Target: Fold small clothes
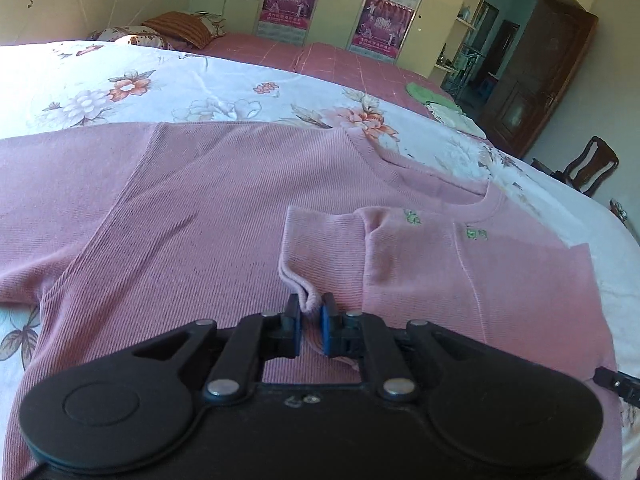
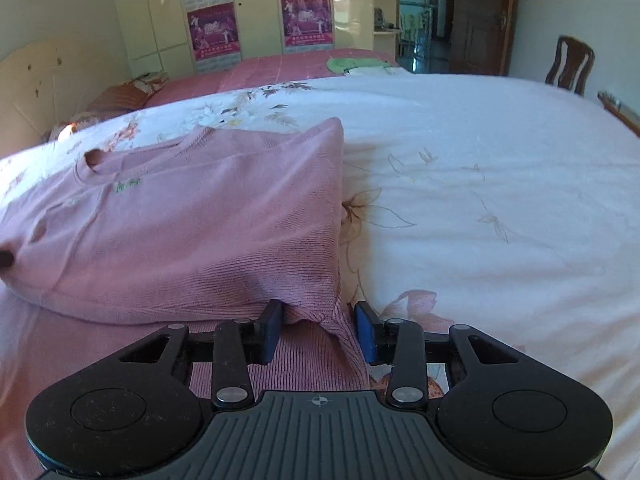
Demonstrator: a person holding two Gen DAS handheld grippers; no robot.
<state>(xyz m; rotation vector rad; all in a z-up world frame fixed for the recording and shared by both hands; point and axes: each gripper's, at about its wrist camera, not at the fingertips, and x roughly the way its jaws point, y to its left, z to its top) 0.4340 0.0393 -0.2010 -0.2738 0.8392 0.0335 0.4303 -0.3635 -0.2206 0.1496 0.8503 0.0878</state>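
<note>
left gripper point(image 1: 310, 309): your jaws pinch the sleeve cuff point(image 1: 308, 300) of the pink shirt point(image 1: 180, 220).
right gripper point(image 2: 318, 326): jaws apart, hem corner point(image 2: 340, 320) loose between them (not clamped).
risk: lift now and that corner slips, skewing your fold.

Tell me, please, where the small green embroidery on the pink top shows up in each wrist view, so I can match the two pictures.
Left wrist view: green embroidery right of centre, just below the neckline.
Right wrist view: green embroidery upper left, again just under the neckline.
Shared landmark: the green cloth on the far pink bedspread.
</note>
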